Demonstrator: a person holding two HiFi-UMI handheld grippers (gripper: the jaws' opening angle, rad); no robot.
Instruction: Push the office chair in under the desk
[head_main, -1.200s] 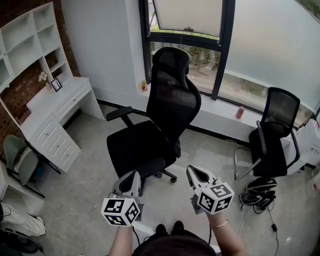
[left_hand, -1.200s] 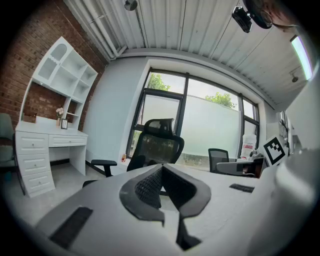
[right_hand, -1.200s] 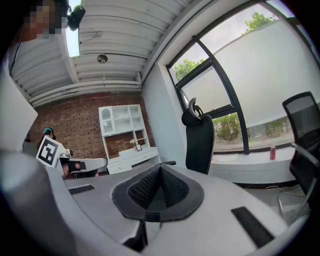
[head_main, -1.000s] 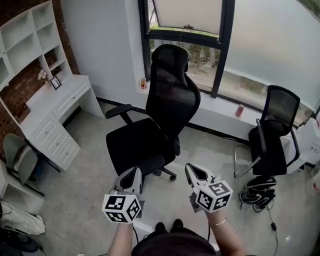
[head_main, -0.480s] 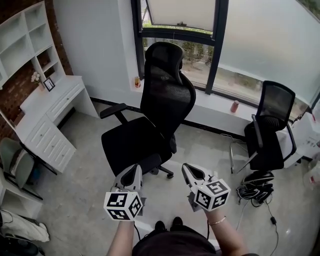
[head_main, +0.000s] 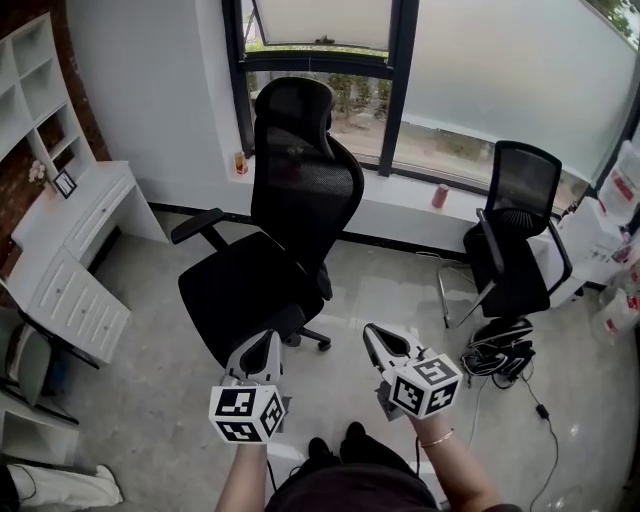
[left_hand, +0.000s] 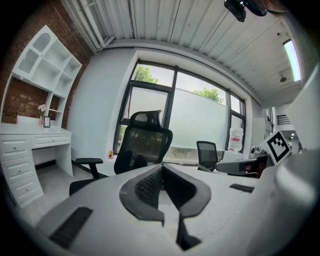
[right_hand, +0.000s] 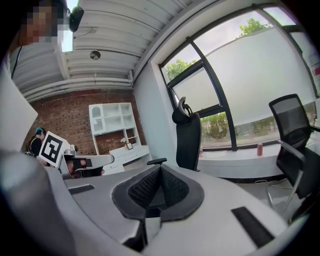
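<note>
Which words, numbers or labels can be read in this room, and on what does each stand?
None can be read.
Left tool and right tool: square black-and-white marker patterns, no letters.
Red labels on white plastic containers: too blurred.
Small red cylindrical can on white window sill: too small.

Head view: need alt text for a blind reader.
A large black mesh office chair stands mid-floor, apart from the white desk at the left. In the foreground the left gripper and right gripper, both shut and empty, are held short of the chair. A smaller black chair sits by the window at right.
</note>
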